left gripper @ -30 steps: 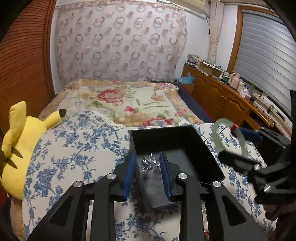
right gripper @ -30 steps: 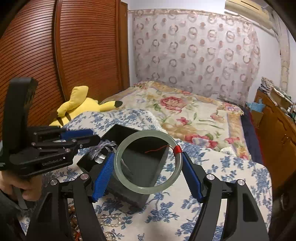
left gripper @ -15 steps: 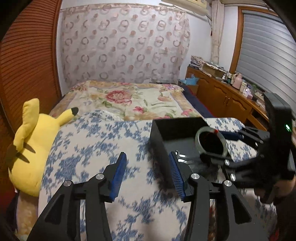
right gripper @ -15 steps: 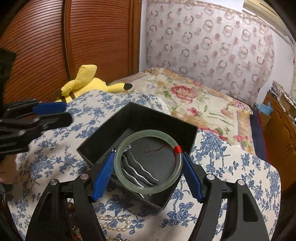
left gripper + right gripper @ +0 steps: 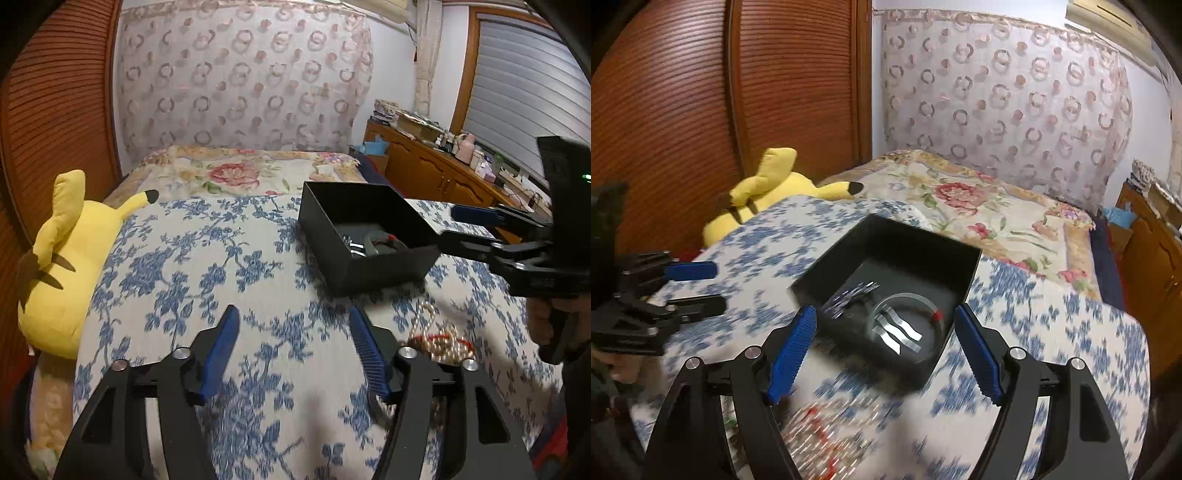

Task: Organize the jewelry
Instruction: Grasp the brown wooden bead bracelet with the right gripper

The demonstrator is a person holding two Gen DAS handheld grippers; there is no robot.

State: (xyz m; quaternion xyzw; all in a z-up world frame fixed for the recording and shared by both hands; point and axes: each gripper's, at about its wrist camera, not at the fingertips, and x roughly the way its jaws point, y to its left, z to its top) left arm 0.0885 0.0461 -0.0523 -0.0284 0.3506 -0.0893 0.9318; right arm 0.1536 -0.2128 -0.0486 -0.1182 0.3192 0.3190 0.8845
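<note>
Two tongs, both over the blue-flowered bedspread [image 5: 177, 266].

Left tongs [image 5: 291, 350]: jaws apart and opening, nothing between them, only bedspread below. They touch nothing.

Right tongs [image 5: 884, 350]: jaws wide and opening. Nothing pressed by the pads; the near corner of the box [image 5: 827, 273] shows in the gap below them. A hand [image 5: 543, 321] grips this tool at the right edge of the left view.

One loose heap of beads [image 5: 439, 339] lies on the bedspread just right of the left tongs: pearl-like strands with some red ones. Strand count cannot be told. In the right view the same heap [image 5: 820, 432] is blurred, near the left finger.

One black open box [image 5: 332, 206] sits on the bedspread beyond the beads. Inside it: one pale green bangle [image 5: 905, 297] with a red thread wrap [image 5: 937, 315], lying flat on the box floor; three wavy silver strips [image 5: 897, 332] inside the ring; one blurred sparkly piece [image 5: 849, 295] beside the bangle, to its left.

One yellow plush toy [image 5: 62, 258] at the bedspread's left edge, against the brown slatted wardrobe [image 5: 701, 110].

Farther: floral quilt [image 5: 240, 173], patterned curtain [image 5: 240, 74], one cluttered wooden sideboard [image 5: 436, 173] on the right.
</note>
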